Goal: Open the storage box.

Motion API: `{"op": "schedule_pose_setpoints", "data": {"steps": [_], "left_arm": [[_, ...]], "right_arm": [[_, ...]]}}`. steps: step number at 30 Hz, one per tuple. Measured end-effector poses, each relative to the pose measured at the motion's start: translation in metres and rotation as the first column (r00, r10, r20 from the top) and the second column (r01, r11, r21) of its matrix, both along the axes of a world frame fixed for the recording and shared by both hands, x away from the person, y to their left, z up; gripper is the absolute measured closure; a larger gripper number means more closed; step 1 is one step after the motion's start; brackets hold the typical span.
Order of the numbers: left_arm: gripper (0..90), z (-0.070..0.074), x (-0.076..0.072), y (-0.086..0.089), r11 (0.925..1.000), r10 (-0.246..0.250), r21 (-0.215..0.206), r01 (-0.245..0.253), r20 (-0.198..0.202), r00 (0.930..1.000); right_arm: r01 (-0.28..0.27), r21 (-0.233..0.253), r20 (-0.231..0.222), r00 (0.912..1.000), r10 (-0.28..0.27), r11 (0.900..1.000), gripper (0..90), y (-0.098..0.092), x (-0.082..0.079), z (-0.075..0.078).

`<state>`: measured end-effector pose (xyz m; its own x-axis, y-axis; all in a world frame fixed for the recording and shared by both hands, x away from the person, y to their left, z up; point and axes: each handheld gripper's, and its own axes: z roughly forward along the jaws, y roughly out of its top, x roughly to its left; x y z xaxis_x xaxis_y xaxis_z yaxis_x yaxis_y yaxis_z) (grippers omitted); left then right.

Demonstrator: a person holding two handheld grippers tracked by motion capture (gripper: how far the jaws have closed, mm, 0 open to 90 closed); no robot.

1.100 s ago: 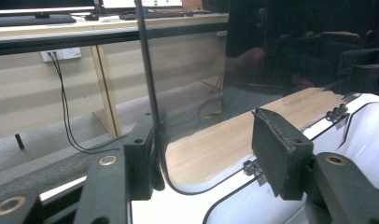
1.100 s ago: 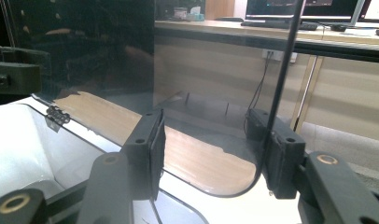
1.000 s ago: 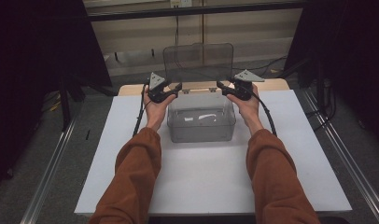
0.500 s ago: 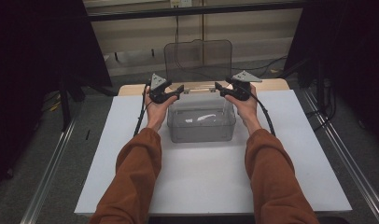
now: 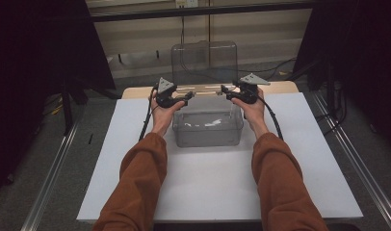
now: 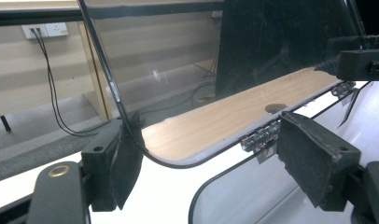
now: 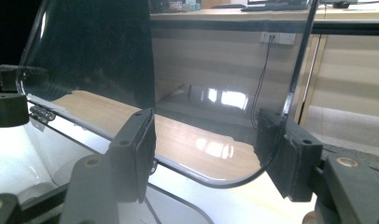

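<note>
A clear plastic box (image 5: 208,130) stands on the white sheet, its hinged clear lid (image 5: 204,62) raised upright at the back. My left gripper (image 5: 186,97) is at the lid's lower left corner and my right gripper (image 5: 226,91) at its lower right corner. In the left gripper view the lid (image 6: 215,60) has its rounded edge against the left jaw, and the gripper (image 6: 215,163) is wide open. In the right gripper view the lid (image 7: 225,70) has its edge running down to the right jaw, and that gripper (image 7: 211,154) is open too. Small metal hinges (image 6: 262,135) join lid and box.
The white sheet (image 5: 208,187) covers most of the table, with a strip of bare wood (image 5: 280,87) behind the box. Metal rails (image 5: 54,178) run along both sides. Cables and a wall socket (image 6: 43,30) lie beyond the table. Both forearms wear rust-coloured sleeves (image 5: 136,187).
The lid stands slightly taller and more upright than a second ago. Both grippers have shifted a little inward along its lower corners.
</note>
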<state>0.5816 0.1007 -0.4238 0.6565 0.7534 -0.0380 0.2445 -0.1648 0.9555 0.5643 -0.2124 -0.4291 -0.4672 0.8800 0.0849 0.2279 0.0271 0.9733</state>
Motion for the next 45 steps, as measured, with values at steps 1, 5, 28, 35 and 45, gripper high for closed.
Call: {"op": "schedule_pose_setpoints", "data": {"steps": [1,5,28,35,45], "left_arm": [[22.8,-0.0005,0.0001,-0.0002,1.0000,0.001,-0.003,-0.001,0.001,1.0000],[21.9,-0.0023,0.0007,0.0008,0.9999,-0.011,0.006,0.011,-0.011,0.9999],[18.1,-0.0080,0.0008,0.0000,0.9999,-0.016,-0.002,0.016,-0.068,0.9976],[19.0,-0.0093,0.0010,0.0005,0.9997,-0.023,0.002,0.023,-0.076,0.9968],[20.2,-0.0089,0.0004,0.0003,0.9998,-0.020,0.002,0.020,-0.084,0.9963]], "right_arm": [[0.000,0.005,-0.003,1.0000,0.000,1.000,37.8,0.0001,0.0003,-0.0004],[0.001,0.023,-0.012,0.9999,-0.001,1.000,36.7,0.0004,0.0011,-0.0017],[0.051,0.097,-0.048,0.9978,-0.047,0.994,31.1,0.0015,0.0039,-0.0082],[0.062,0.110,-0.055,0.9969,-0.056,0.992,30.2,0.0013,0.0040,-0.0092],[0.073,0.109,-0.051,0.9964,-0.067,0.991,29.6,0.0021,0.0030,-0.0098]]}}
